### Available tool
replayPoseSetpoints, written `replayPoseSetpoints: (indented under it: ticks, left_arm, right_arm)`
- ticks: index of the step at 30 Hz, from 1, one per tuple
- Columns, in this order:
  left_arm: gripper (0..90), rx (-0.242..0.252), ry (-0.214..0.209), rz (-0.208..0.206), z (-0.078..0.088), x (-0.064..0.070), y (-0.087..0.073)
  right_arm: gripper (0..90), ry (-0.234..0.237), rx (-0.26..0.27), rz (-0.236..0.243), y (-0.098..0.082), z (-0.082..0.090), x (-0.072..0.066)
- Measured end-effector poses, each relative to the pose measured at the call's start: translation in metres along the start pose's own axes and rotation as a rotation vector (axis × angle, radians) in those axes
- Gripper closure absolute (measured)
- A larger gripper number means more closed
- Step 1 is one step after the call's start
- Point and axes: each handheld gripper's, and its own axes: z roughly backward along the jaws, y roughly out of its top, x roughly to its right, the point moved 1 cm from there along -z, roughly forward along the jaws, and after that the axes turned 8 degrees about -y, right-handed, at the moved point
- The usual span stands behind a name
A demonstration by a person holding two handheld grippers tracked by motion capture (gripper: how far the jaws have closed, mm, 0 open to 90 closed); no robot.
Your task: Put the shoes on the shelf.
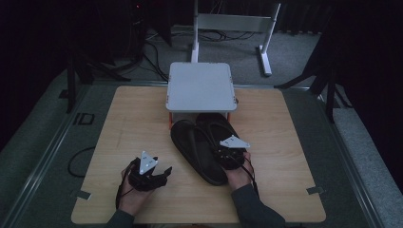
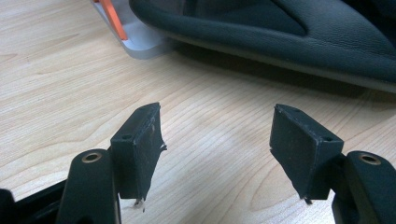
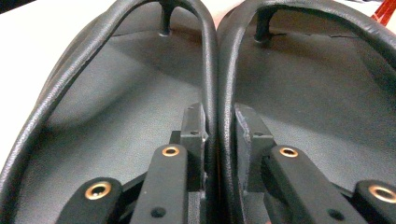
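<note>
Two black flip-flops lie side by side on the wooden table (image 1: 123, 137), the left one (image 1: 195, 149) beside the right one (image 1: 216, 126), toes toward a grey stand. My right gripper (image 1: 228, 156) sits over their heels. In the right gripper view its jaws (image 3: 218, 126) are shut on the two inner straps, the left strap (image 3: 211, 70) and the right strap (image 3: 229, 70), pressed together between the pads. My left gripper (image 1: 164, 173) rests low at the front left, open and empty (image 2: 217, 135), pointing toward the near flip-flop's side (image 2: 280, 32).
A grey flat-topped stand (image 1: 200, 86) with orange legs (image 2: 111, 18) stands at the table's far middle, right behind the flip-flops' toes. Bare wood stretches to the left and right. A white frame (image 1: 233, 23) and cables lie on the floor beyond.
</note>
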Motion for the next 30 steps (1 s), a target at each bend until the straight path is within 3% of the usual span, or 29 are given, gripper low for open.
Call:
replayPoseSetpoints:
  ticks: [14,30]
  left_arm:
    - [34.4,-0.001,0.006,0.005,0.001,-0.002,-0.001]
    - [34.4,-0.002,0.010,0.007,0.002,-0.003,-0.002]
  right_arm:
    - [75.8,-0.081,0.024,-0.102,0.015,-0.016,-0.012]
    - [75.6,-0.181,0.042,-0.160,0.029,-0.036,-0.021]
